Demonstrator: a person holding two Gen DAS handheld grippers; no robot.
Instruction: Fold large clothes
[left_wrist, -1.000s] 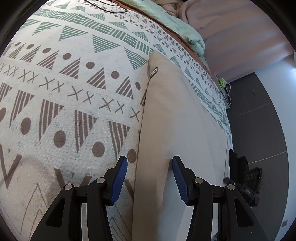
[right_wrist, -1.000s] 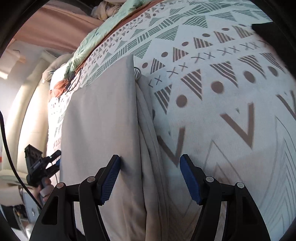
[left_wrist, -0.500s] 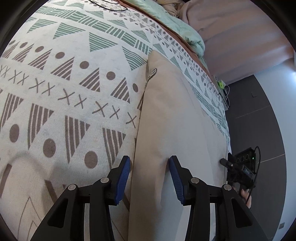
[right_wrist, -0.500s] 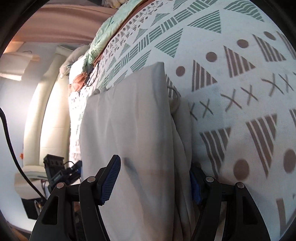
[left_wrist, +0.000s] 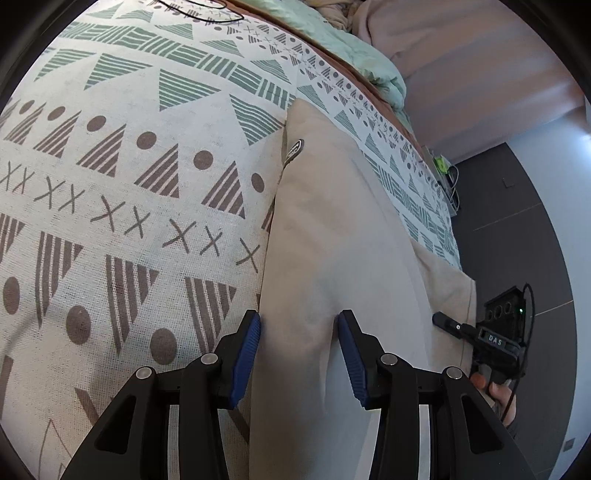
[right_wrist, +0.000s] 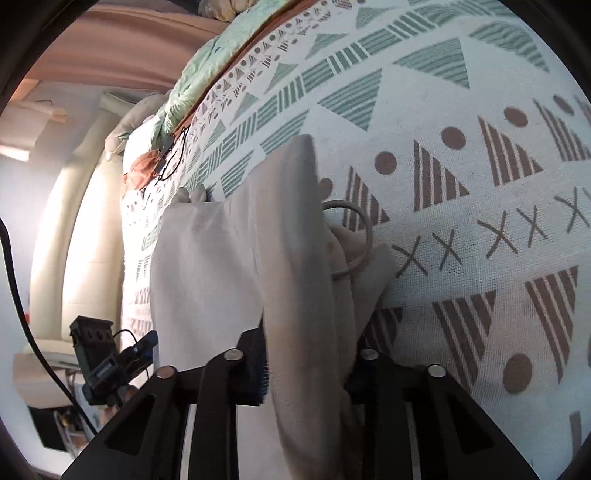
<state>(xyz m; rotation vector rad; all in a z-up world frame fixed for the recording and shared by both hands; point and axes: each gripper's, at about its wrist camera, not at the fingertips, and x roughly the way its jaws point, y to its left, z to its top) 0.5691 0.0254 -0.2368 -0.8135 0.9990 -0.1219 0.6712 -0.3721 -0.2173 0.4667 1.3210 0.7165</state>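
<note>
A beige garment (left_wrist: 332, 236) lies folded lengthwise on a bed with a patterned cover (left_wrist: 129, 184). It has a small logo patch near its far end. My left gripper (left_wrist: 298, 328) straddles the garment's near left edge, its blue pads apart with fabric between them. In the right wrist view the same garment (right_wrist: 229, 258) is bunched and lifted, with a drawstring loop (right_wrist: 354, 236) showing. My right gripper (right_wrist: 306, 365) is shut on the garment's thick folded edge. The other gripper shows at the edge of each view.
A mint-green duvet (left_wrist: 354, 55) and pink bedding lie at the far end of the bed. A black cable (left_wrist: 195, 5) lies on the cover. Dark floor (left_wrist: 524, 229) lies beyond the bed's right edge. Cream cushions (right_wrist: 85, 221) stand to the left in the right wrist view.
My right gripper has closed on the garment's folded edge and lifted it, bunching the fabric. My left gripper's pads have narrowed around the garment's edge.
</note>
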